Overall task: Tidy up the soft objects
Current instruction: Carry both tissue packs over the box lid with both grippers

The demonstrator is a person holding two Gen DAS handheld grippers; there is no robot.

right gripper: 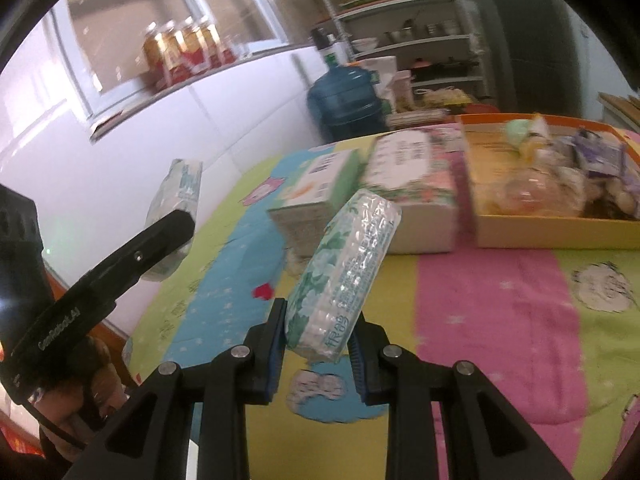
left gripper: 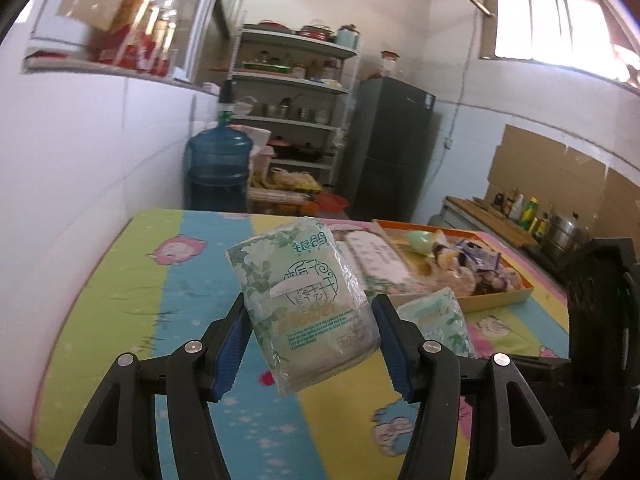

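Note:
My left gripper [left gripper: 310,338] is shut on a green-and-white tissue pack [left gripper: 308,300] and holds it above the striped cloth table [left gripper: 140,300]. My right gripper [right gripper: 318,340] is shut on a second tissue pack [right gripper: 346,272], tilted, also held above the table. In the right wrist view the left gripper's pack [right gripper: 176,208] shows at far left, behind a black finger [right gripper: 132,256]. In the left wrist view the right gripper's pack [left gripper: 436,320] shows at right. An orange tray [left gripper: 500,300] holds several soft items.
A green tissue box [right gripper: 316,188] and a floral box [right gripper: 416,184] stand beside the orange tray [right gripper: 552,232]. A white wall borders the table's left. Behind the table are a blue water jug [left gripper: 218,164], shelves [left gripper: 296,112] and a dark fridge [left gripper: 392,148].

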